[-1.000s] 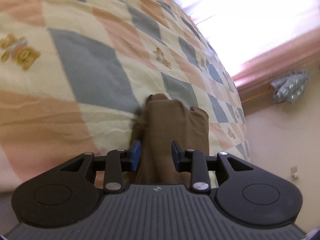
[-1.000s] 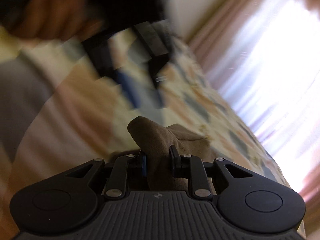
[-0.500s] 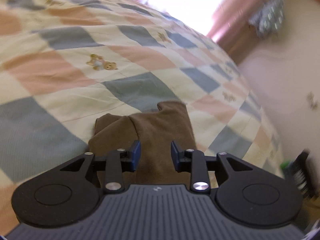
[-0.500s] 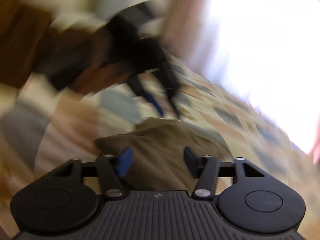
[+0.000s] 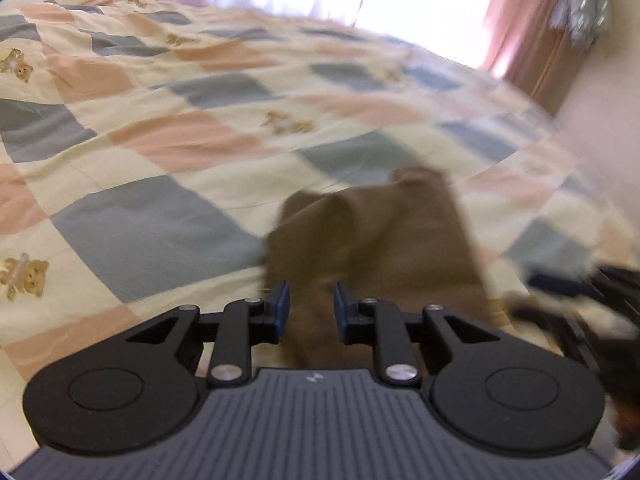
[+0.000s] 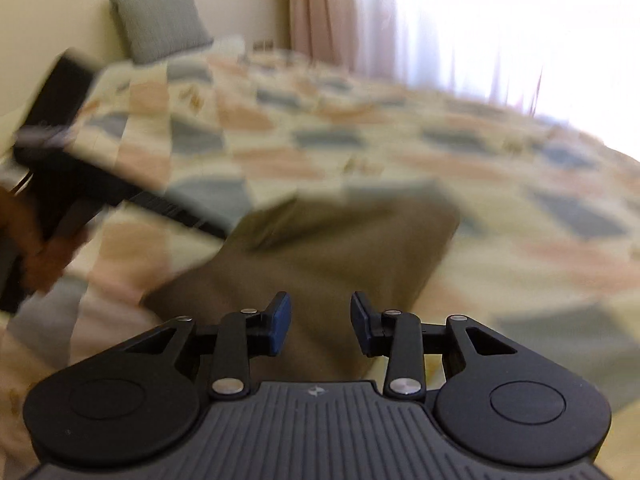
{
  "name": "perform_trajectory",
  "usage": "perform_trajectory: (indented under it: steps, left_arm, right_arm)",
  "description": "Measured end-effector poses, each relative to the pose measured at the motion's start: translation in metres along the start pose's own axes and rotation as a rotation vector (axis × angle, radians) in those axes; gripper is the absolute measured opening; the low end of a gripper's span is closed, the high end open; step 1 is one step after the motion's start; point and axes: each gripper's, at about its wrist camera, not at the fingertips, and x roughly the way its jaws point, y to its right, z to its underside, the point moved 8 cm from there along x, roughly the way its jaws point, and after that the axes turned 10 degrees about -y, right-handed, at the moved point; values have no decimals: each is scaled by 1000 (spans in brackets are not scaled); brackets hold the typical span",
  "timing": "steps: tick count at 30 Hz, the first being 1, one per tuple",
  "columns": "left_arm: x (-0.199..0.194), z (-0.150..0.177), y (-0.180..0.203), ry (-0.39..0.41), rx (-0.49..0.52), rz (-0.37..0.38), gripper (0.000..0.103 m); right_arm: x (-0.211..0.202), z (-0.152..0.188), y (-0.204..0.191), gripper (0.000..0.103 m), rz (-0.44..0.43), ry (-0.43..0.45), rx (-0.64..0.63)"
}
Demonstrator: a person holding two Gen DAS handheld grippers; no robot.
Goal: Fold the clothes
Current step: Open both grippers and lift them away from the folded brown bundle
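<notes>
Left wrist view: I am looking along my left gripper [image 5: 308,308], and its jaws are closing with the brown garment [image 5: 380,240] running between the blue pads [image 5: 282,308]. I am not seeing either pad press the cloth; a sliver of gap is showing on both sides, so I am counting it as released. The garment is lying just ahead of the fingers, bunched into a narrow, partly folded strip on the patchwork quilt [image 5: 160,216]. Off to the right of this gripper, a dark blurred shape is passing, probably my other tool, too smeared to read.

Over on the right wrist view, my right gripper [image 6: 320,322] is closing as well, jaws standing apart above the same brown cloth [image 6: 340,240], nothing pinched. To its left, a hand [image 6: 36,256] is holding the other tool, blurred. Farther off, a grey pillow [image 6: 160,20] is leaning on the wall beside the pink curtain [image 6: 316,8].

I am judging the folding as midway: the cloth is gathered and doubled over, yet its edges are looking uneven, so squaring and a final fold are remaining.
</notes>
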Motion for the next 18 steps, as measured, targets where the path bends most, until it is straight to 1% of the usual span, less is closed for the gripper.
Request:
perform_trajectory:
  steps: [1,3,4,5,6,7,9,11,12,15,16,18]
  left_arm:
    - [-3,3,8,1,12,14,19]
    - [-1,15,20,-13,48,6,19]
    - [6,23,21,-42,57,-19,19]
    - [17,31,17,-76,48,-61,18]
    - [23,36,11,-92,26,-85,18]
    - [28,39,5,-105,2,-104,21]
    - [26,34,-3,-100,-46,-99,21]
    - [15,28,-2,-78,-42,-121,18]
    - [9,26,0,-72,-39,-125,16]
    - [-6,25,8,-64,-66,-83,16]
    - [-9,29,11,-73,-67,-71,16]
    - [-5,38,16,-105,-75,-65,16]
  right_arm:
    - [1,-9,10,37,14,21,5]
    - [20,-27,33,37,48,30,32]
    - [35,-34,43,37,48,29,41]
    - [51,-39,51,37,45,15,52]
    - [73,-39,56,37,26,-36,64]
    - [94,-39,62,37,8,-88,77]
    - [125,-38,64,37,-9,-176,70]
    - [122,-44,60,37,0,-153,29]
    - [113,-47,61,37,3,-131,38]
    - [69,-49,64,37,-6,-38,129]
    - [51,-46,61,37,-11,-14,150]
    - [22,-33,49,37,-19,4,155]
